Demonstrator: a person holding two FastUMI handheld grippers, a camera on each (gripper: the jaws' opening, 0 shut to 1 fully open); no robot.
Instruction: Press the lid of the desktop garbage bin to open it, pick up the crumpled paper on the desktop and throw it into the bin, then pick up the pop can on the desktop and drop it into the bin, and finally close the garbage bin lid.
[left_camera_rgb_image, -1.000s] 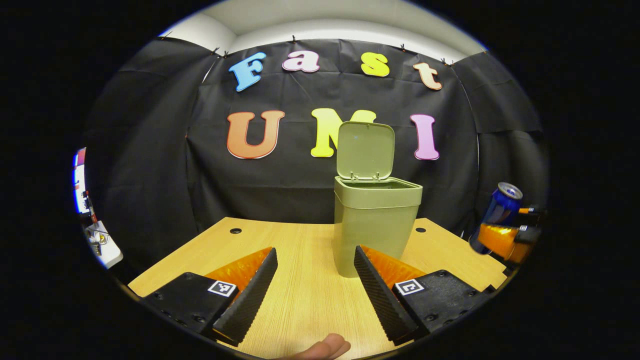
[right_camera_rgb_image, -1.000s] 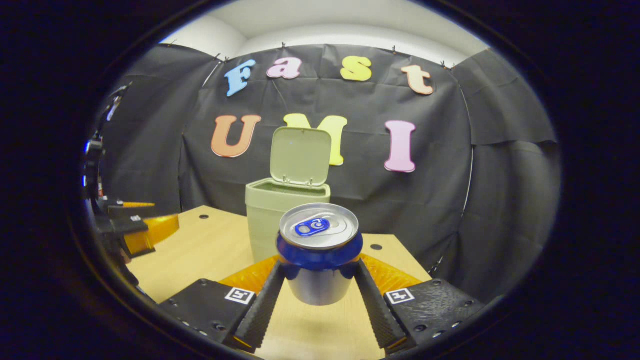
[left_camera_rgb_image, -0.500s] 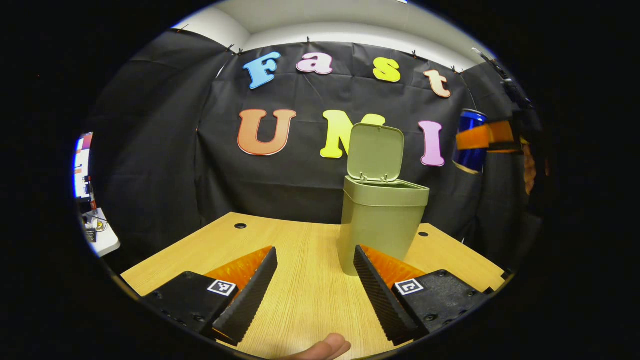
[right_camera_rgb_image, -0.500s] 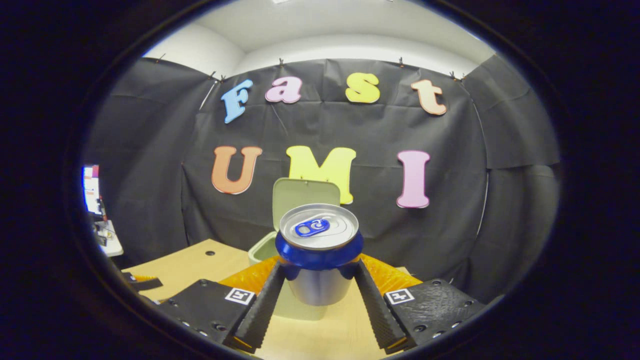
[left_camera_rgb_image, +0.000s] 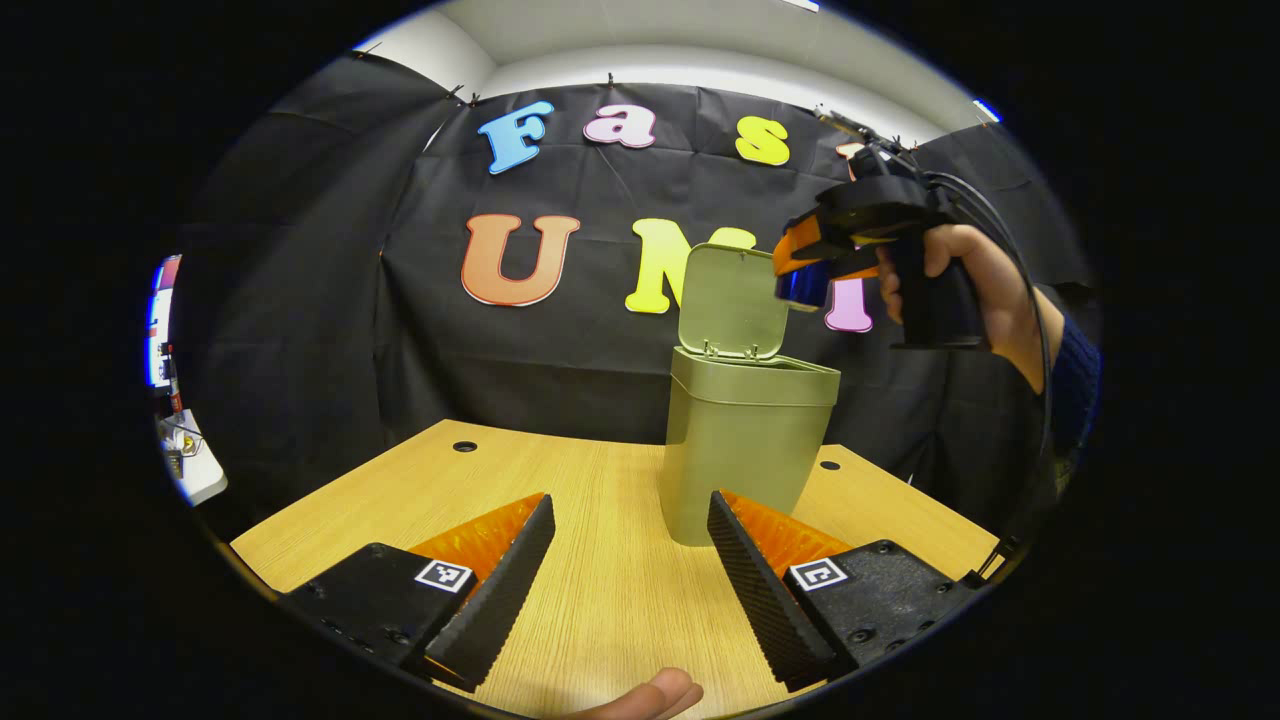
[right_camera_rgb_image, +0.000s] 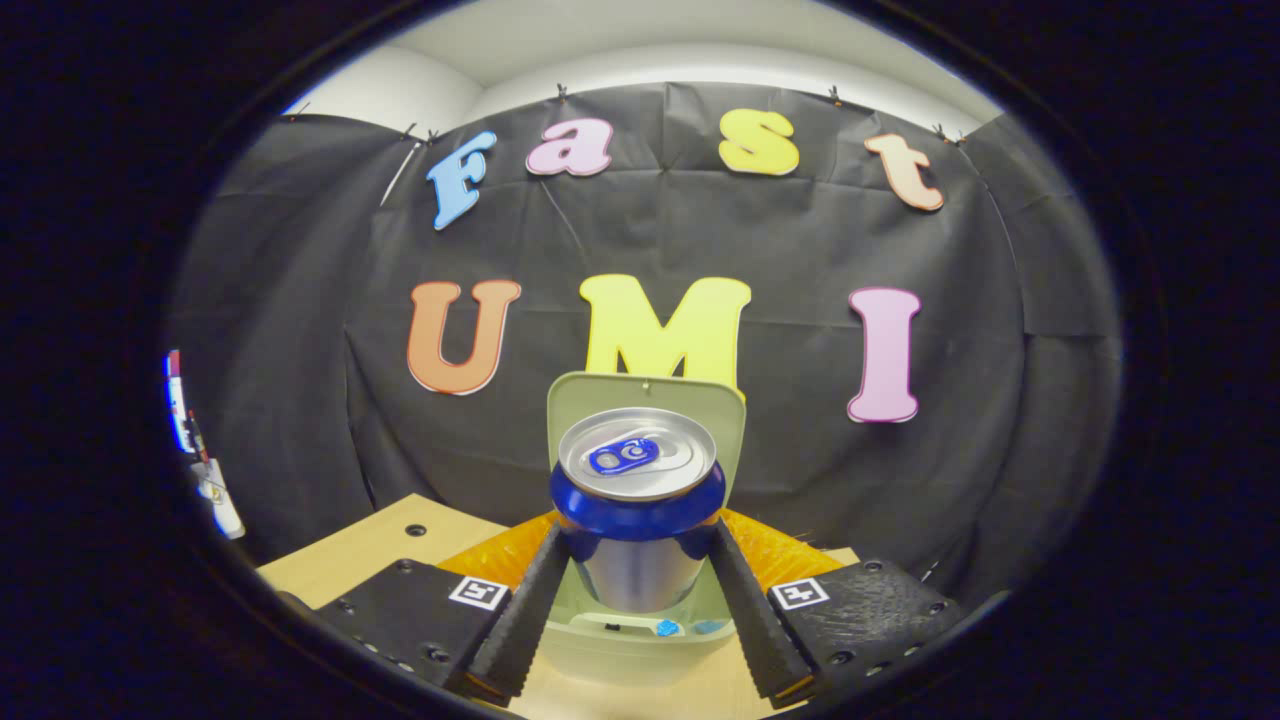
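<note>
Wooden desktop (left_camera_rgb_image: 600, 590) under black cloth, left jaws released, right jaws grasping pop can (right_camera_rgb_image: 637, 520).

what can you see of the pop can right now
The pop can looks like metal: a silver lid with a blue pull tab, a blue band under the rim and a silver body below. It stands upright, clamped at its sides between the fingers of the right hand-held gripper, held in the air above the open mouth of the olive garbage bin, in front of the bin's raised lid. Its lower part is hidden.
</note>
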